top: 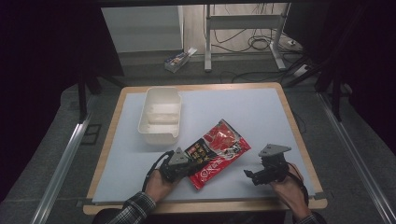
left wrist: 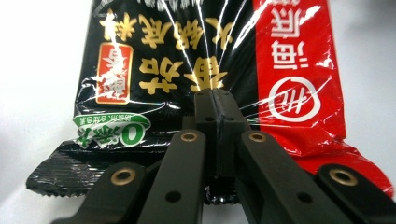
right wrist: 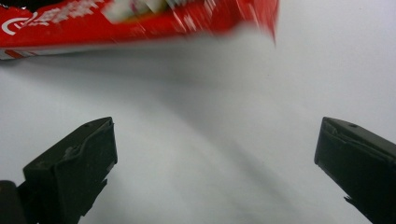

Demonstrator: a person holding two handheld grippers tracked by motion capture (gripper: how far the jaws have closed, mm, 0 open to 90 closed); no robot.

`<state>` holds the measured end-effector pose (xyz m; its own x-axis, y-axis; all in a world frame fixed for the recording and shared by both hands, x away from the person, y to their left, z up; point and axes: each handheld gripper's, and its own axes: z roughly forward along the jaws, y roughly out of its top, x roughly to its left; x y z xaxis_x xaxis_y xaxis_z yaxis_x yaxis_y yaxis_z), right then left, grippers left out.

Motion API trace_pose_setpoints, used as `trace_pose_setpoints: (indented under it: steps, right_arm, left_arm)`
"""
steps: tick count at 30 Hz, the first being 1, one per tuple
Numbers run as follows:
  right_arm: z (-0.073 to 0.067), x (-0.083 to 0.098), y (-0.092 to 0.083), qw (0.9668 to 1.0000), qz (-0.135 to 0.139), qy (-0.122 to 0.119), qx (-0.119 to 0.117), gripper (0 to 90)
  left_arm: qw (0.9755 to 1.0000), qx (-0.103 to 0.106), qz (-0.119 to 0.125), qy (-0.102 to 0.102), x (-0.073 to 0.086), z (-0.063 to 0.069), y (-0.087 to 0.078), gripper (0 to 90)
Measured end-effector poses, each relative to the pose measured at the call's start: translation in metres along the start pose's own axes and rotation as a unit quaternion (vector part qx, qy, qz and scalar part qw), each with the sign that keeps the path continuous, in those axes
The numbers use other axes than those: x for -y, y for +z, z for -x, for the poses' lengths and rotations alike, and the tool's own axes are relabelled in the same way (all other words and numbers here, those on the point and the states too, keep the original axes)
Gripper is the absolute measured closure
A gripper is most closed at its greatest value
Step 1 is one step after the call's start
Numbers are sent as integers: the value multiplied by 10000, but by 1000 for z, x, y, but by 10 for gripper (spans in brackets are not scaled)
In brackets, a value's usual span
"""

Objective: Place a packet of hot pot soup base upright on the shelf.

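The left gripper (left wrist: 212, 100) pinches the edge of the red and black sauce packet (top: 217, 154), which lies on the white table (top: 261, 112). The right gripper (top: 252, 176), at the packet's four o'clock, is wide open. A white tub (top: 160, 114) sits at its ten o'clock.

Sauce packet (top: 218, 151) lying slantwise on the table (top: 261, 112) near its front edge, tub (top: 160, 114) behind it to the left (well apart), left gripper (top: 187, 164) at the packet's near left edge, right gripper (top: 250, 175) on the packet's right, not touching it.
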<state>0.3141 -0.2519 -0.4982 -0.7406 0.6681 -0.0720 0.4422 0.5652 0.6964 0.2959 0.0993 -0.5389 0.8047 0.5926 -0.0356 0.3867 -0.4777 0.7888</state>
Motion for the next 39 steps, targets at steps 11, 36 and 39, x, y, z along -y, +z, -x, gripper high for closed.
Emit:
trace_pose_setpoints:
  steps: [11,36,39]
  right_arm:
    - [-6,-1,-5,9997,154,139,-149,0]
    - [-38,-69,-6,9956,544,-29,-763,0]
    - [-38,-82,-4,9950,480,79,-874,0]
  left_arm:
    - [9997,113,-95,-196,8,-3,-3,900]
    - [9998,99,-97,-170,9,-3,-3,900]
    - [9997,106,-103,-174,9,-3,-3,900]
